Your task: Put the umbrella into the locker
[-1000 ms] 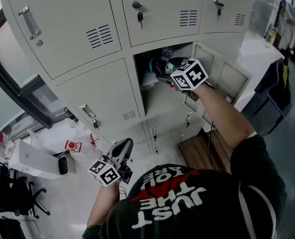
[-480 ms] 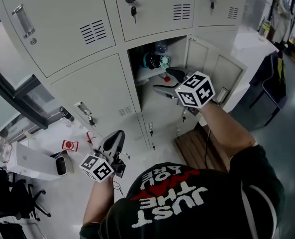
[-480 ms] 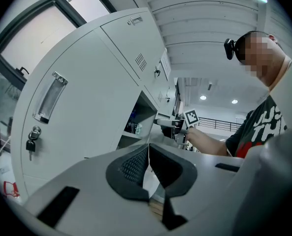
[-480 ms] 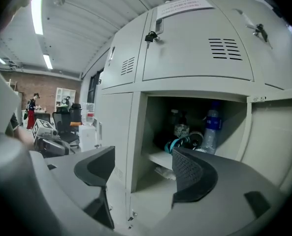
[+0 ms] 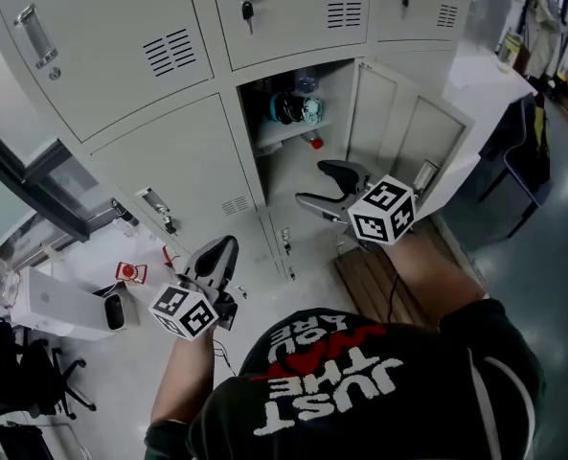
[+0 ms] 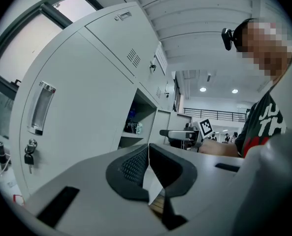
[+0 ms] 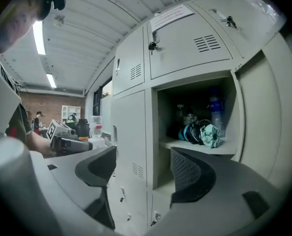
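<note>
The folded teal-and-black umbrella [image 5: 296, 109] lies on the shelf inside the open locker [image 5: 276, 175]. In the right gripper view the umbrella [image 7: 201, 132] rests on that shelf beyond the jaws, next to a water bottle [image 7: 214, 113]. My right gripper [image 5: 328, 188] hangs open and empty in front of the locker, below the shelf and apart from the umbrella. My left gripper [image 5: 217, 255] is low at the left, shut with nothing in it. In the left gripper view the jaws [image 6: 148, 171] meet, and the locker's shelf with the umbrella [image 6: 132, 127] shows far off.
The locker door [image 5: 398, 132] stands swung open to the right. A small red object [image 5: 314, 143] sits inside under the shelf. Keys [image 5: 247, 11] hang in the upper doors. A wooden pallet [image 5: 368, 274] lies by the locker's foot; a white box [image 5: 61, 305] on the floor at left.
My right gripper has drawn back out of the locker and down, open and empty, while the umbrella stays on the shelf. The left gripper has barely moved.
</note>
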Demonstrator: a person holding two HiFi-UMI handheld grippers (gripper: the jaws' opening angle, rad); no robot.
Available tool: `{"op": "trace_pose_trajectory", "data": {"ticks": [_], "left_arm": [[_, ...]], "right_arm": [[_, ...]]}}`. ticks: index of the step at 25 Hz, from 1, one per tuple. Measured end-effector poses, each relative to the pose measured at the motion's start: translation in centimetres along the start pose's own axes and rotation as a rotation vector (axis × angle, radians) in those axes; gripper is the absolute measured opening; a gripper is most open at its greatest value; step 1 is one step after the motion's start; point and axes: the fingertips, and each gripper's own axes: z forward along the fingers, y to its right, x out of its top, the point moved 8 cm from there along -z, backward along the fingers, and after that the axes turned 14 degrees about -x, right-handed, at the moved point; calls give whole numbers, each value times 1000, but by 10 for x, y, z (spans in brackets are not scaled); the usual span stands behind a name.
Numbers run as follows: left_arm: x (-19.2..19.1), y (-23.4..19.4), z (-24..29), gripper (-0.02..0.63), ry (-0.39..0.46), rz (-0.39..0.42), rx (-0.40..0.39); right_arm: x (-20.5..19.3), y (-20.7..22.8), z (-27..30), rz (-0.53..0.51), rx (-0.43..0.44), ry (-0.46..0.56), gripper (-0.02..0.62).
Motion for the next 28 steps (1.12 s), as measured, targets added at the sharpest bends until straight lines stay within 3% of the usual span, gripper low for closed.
{"op": "trace_pose_trajectory", "data": {"ticks": [7,12,15,21,28], "left_arm": [[-9,8,10,15,-51,68,21],[-40,10,10,15,-85,11,40],[-58,11,8,15,-100,-21,52],[-93,11,4,15,-141,-57,61],[-134,12,-10,15,-182,-121,89]], "right_arm": [[-50,-11,-6,52,39,1,348],[-87,-10,-11,65,4,-40,173],[-105,-12,-13,84,1,-68,113],[-145,-18,-11,105,11,-131,54],[-185,-31,-13,180,44,-200,35]]}}
